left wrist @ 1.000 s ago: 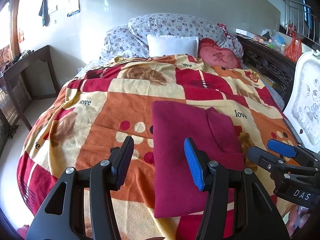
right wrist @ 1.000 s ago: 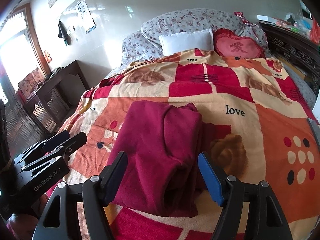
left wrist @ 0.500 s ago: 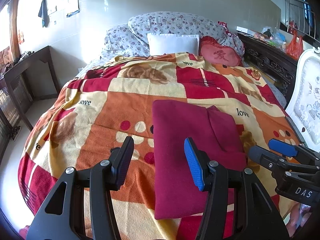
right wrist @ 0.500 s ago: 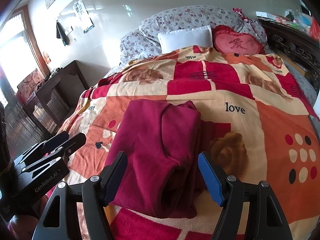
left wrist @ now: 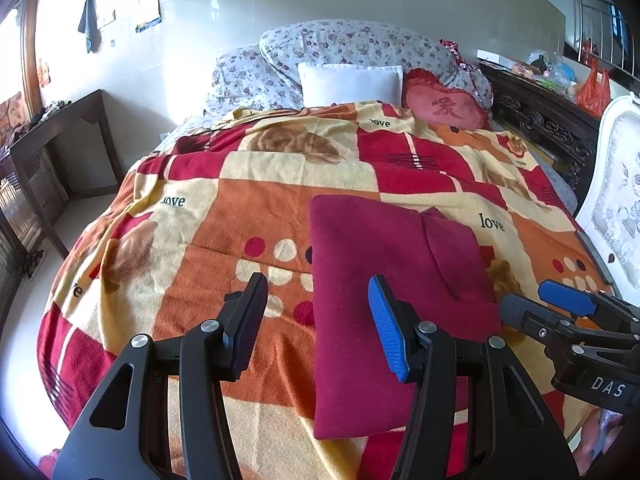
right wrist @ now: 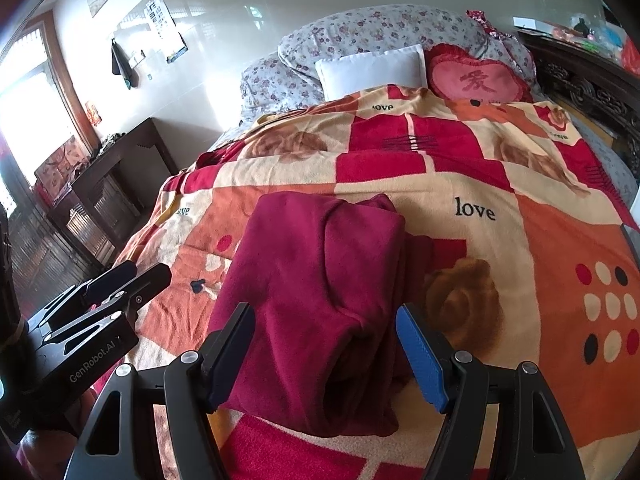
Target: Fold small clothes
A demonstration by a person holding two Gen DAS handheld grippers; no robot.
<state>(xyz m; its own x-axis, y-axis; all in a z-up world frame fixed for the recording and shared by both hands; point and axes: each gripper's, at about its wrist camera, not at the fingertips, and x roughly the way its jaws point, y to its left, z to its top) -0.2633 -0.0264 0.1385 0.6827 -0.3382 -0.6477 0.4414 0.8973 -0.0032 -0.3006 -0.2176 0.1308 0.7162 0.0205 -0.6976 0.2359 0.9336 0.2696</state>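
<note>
Garment: dark red fleece piece point(left wrist: 384, 264), folded into a long rectangle, lying flat on the near half of the bed; a smaller folded flap lies on top toward its right side.
Blanket: patchwork of red, orange and cream squares point(left wrist: 224, 216) with "love" lettering and dots, covering the bed beneath the garment.
Left gripper: point(left wrist: 316, 328) jaws apart, nothing between them; poised above the garment's left edge, not touching the cloth.
Right gripper: point(right wrist: 326, 354) jaws standing wide, nothing gripped; poised over the garment's near end, clear of the fabric.
Pillows: white pillow point(left wrist: 351, 82) at the head of the bed, floral pillows point(left wrist: 344, 42) behind it, red heart-shaped cushion point(left wrist: 444, 106) just beside it on the right.
Furniture: dark wooden table point(left wrist: 52, 136) on the left; white padded chair point(left wrist: 618, 184) on the right.
</note>
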